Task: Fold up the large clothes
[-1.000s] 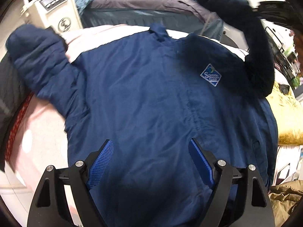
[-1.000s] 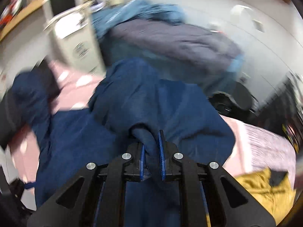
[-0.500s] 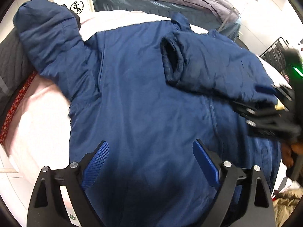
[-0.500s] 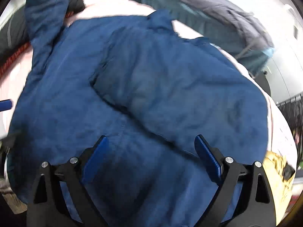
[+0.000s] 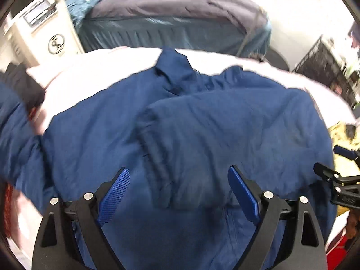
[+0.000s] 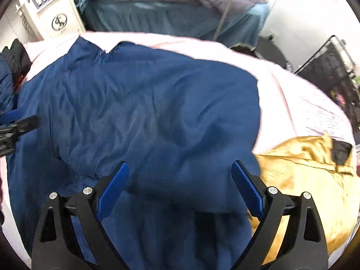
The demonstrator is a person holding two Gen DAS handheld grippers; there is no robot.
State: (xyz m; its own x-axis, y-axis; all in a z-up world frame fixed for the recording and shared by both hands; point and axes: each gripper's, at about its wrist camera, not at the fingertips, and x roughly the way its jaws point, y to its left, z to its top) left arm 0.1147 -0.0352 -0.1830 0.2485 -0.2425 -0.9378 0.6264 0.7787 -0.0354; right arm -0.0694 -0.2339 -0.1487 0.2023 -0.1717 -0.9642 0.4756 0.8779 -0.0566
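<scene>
A large navy blue jacket (image 5: 108,139) lies spread on a pink-covered bed (image 5: 126,58). Its right sleeve (image 5: 225,130) is folded across the chest, cuff near the middle. The other sleeve (image 5: 13,130) still stretches out to the left. My left gripper (image 5: 178,189) is open and empty, above the jacket's lower middle. My right gripper (image 6: 180,184) is open and empty over the jacket's (image 6: 139,103) right side, near its edge. The right gripper also shows at the right edge of the left wrist view (image 5: 337,175).
A yellow-gold garment (image 6: 303,175) lies on the bed to the right of the jacket. A second bed with grey and teal bedding (image 5: 171,15) stands behind. A white appliance (image 5: 42,29) is at the back left. Dark clothing (image 6: 15,58) sits at the left edge.
The right gripper carried the right sleeve over the chest, let it go and opened, then drew back to the right. The left gripper stayed open and shifted slightly toward the jacket's middle.
</scene>
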